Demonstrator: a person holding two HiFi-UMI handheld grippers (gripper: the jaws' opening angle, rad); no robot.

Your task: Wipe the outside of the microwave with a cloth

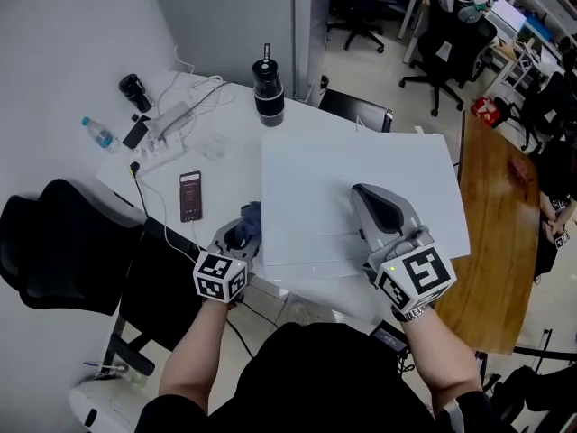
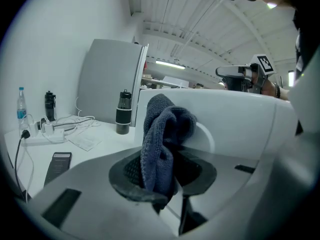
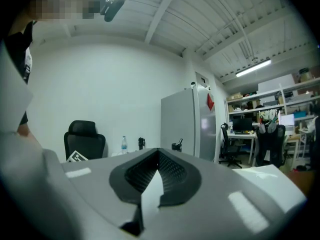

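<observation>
Table (image 1: 225, 165): 1 microwave (image 1: 361, 188), 1 cloth (image 2: 162, 139), 1 phone (image 1: 190, 196).

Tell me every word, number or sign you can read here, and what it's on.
No text can be read anywhere.
Phone screen: lit, print too small.
Water bottle label: blurred.
Red sticker on the grey cabinet: no legible letters.
Left marker cube and right marker cube: black-and-white square patterns, not words.

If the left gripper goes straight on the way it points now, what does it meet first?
Probably the white side wall of the microwave, just ahead. The blue cloth pinched in the jaws of the left gripper would touch it first, though depth is unclear.
</observation>
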